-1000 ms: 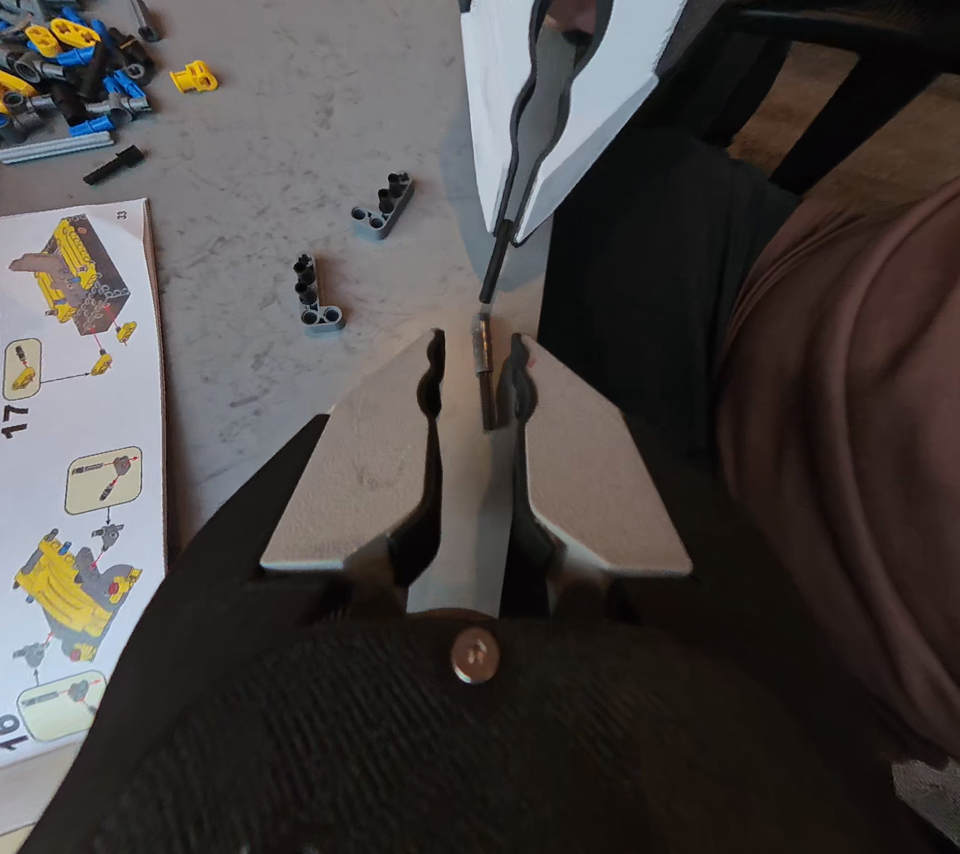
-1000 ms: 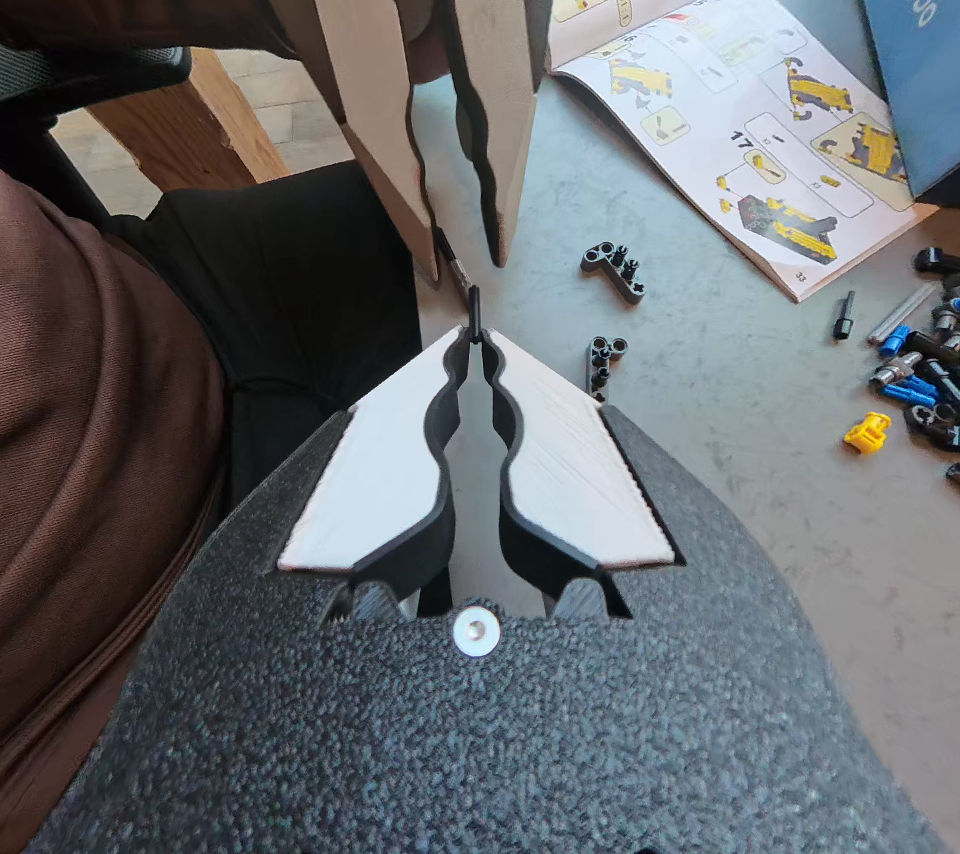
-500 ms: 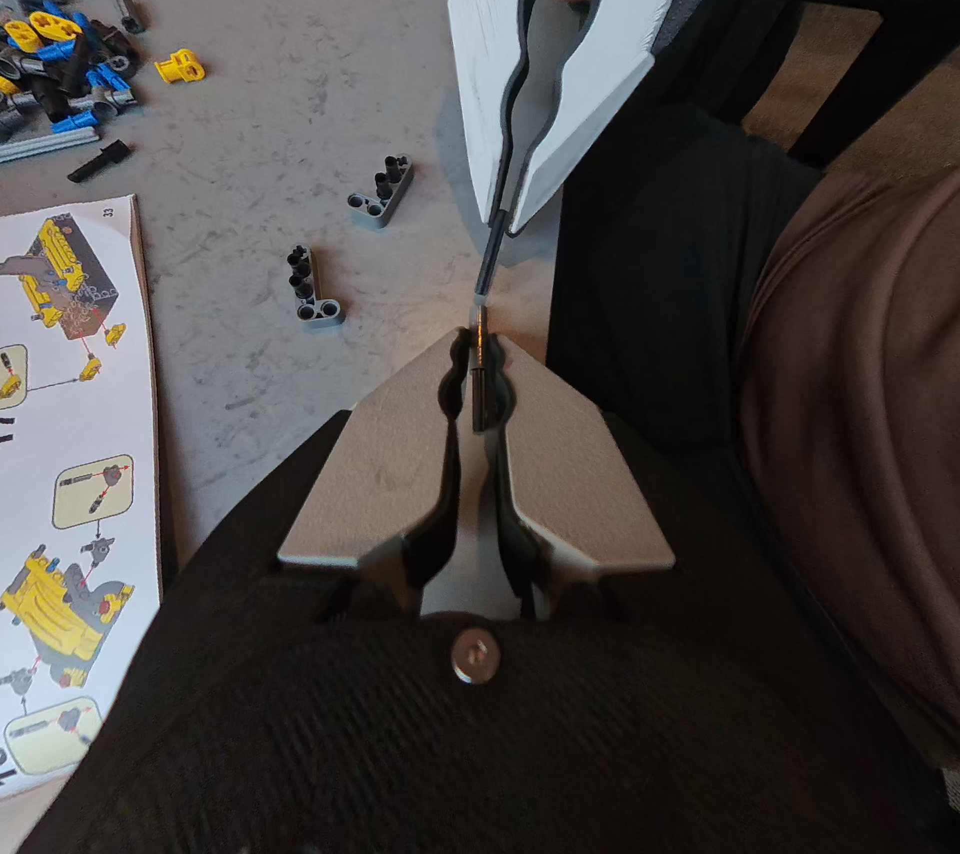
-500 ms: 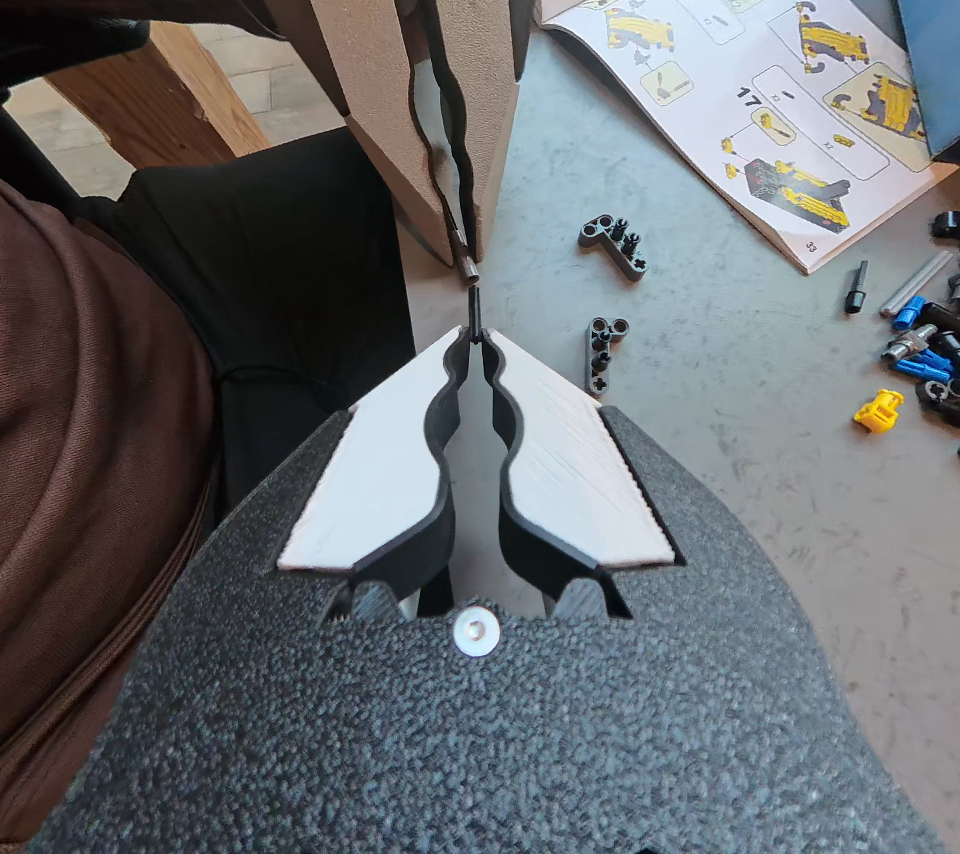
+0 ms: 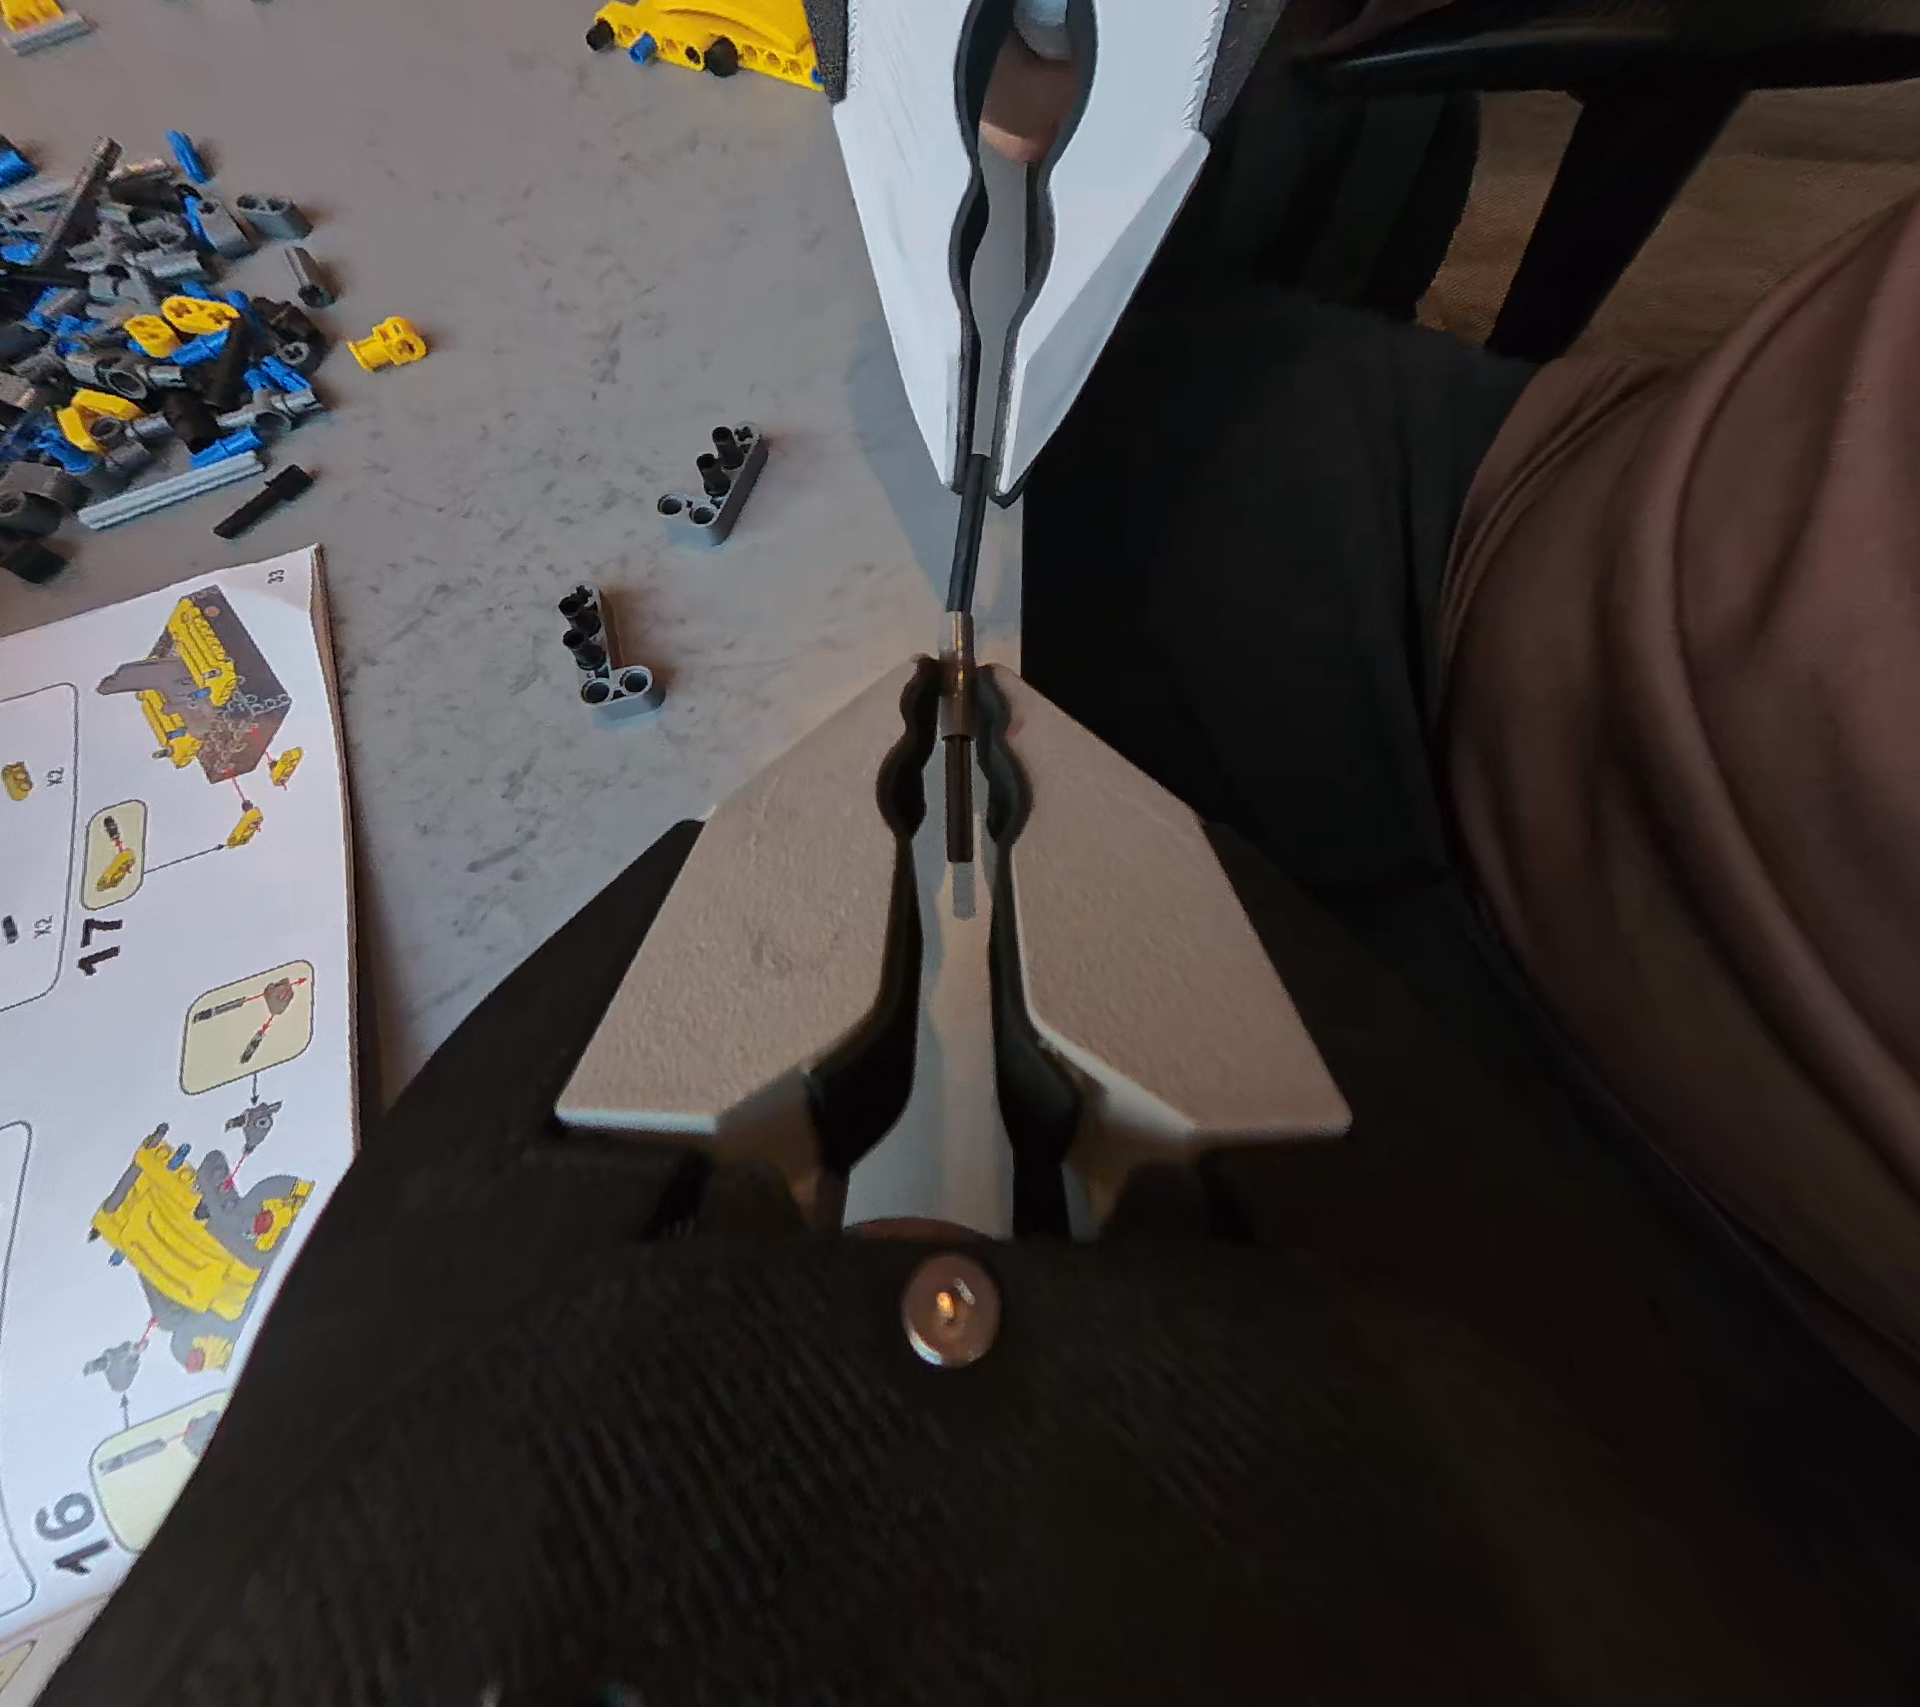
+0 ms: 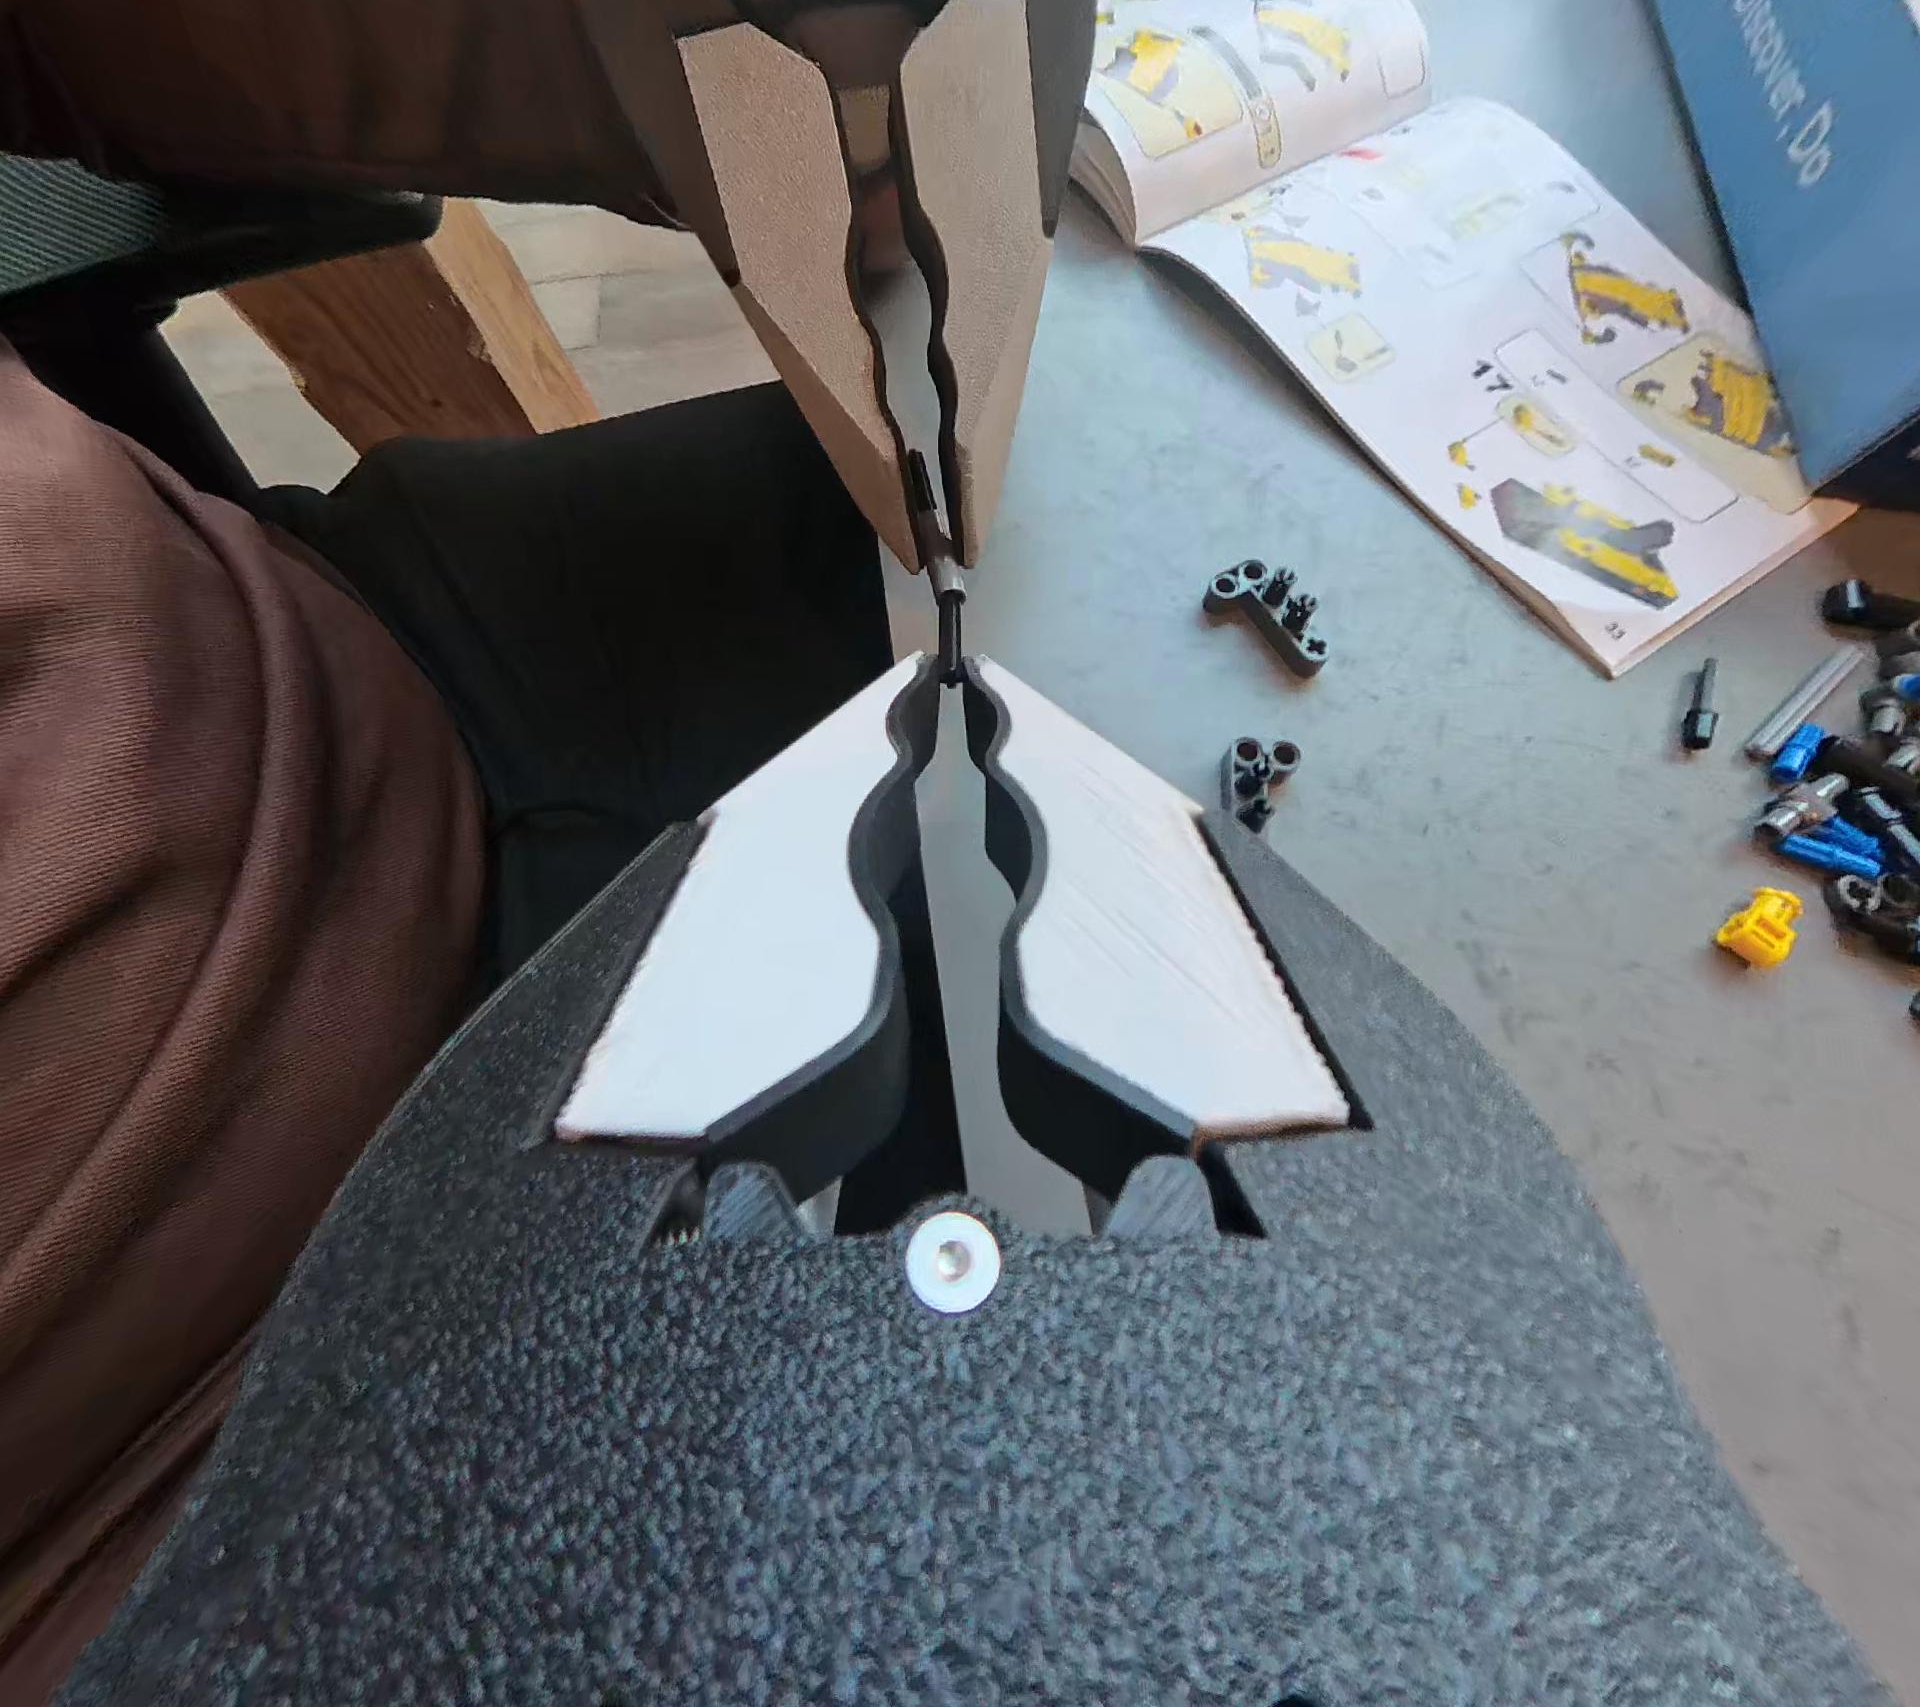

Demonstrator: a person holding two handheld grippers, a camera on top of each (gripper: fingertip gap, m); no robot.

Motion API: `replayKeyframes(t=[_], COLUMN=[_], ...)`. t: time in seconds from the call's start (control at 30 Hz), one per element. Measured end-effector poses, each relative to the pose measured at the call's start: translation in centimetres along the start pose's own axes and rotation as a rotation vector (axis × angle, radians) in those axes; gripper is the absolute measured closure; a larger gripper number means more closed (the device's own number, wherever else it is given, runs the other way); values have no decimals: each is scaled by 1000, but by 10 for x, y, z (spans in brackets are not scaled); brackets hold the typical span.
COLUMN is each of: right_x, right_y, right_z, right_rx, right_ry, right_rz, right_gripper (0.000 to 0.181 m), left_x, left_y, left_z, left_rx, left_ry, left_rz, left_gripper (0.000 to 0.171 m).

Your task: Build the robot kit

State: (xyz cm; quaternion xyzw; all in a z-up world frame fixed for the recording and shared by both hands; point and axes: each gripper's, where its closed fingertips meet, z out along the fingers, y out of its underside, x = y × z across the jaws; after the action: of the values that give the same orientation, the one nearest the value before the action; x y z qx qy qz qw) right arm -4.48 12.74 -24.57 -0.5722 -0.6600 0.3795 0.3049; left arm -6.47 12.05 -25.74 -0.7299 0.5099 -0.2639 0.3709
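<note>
My left gripper point(image 5: 956, 681) is shut on a small grey sleeve with a dark pin point(image 5: 956, 727), which sticks out a little past its tips. My right gripper point(image 6: 945, 670) is shut on a thin black axle point(image 6: 948, 641). The two grippers point at each other, tip to tip, above the table edge. The axle's free end meets the mouth of the sleeve point(image 6: 948, 579); I cannot tell how far in it sits. In the left wrist view the right gripper point(image 5: 982, 483) comes down from the top with the axle point(image 5: 966, 556).
Two grey L-shaped beams with black pins point(image 5: 717, 483) point(image 5: 608, 649) lie on the grey table point(image 5: 582, 223). An open instruction booklet point(image 5: 156, 930), a pile of small parts point(image 5: 125, 348), a yellow assembly point(image 5: 717, 21) and a blue box point(image 6: 1787, 99) are around. A person's lap point(image 5: 1662, 618) is beside the table edge. The tips of both grippers are at nearly the same place.
My left gripper has closed on the sleeve, from wide open. The grippers have come together, and the gap between the axle's end and the sleeve has closed.
</note>
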Motion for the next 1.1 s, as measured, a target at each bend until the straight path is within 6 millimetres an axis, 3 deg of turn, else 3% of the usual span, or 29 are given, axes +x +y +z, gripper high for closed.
replayKeyframes(t=[0.13, 0.3, 0.53, 0.73, 1.1], right_x=[-1, 1, 0, -1, -1], right_y=[-7, 10, 20, 27, 26], right_z=[-2, 7, 17, 21, 23], right_rx=[37, -59, -135, -177, -194], right_ry=[6, 42, 60, 69, -15], right_rz=[-29, -81, -112, -126, -36], right_gripper=[178, 178, 178, 178, 179], left_x=[1, 0, 0, 0, 0], left_y=[-5, 3, 21, 22, 22], left_z=[-6, -2, 8, 7, 7], left_rx=[53, -7, -138, -137, -141], left_ry=[19, 33, 24, 29, 43], left_rz=[-10, -21, 6, -11, -13], left_gripper=[169, 169, 168, 168, 168])
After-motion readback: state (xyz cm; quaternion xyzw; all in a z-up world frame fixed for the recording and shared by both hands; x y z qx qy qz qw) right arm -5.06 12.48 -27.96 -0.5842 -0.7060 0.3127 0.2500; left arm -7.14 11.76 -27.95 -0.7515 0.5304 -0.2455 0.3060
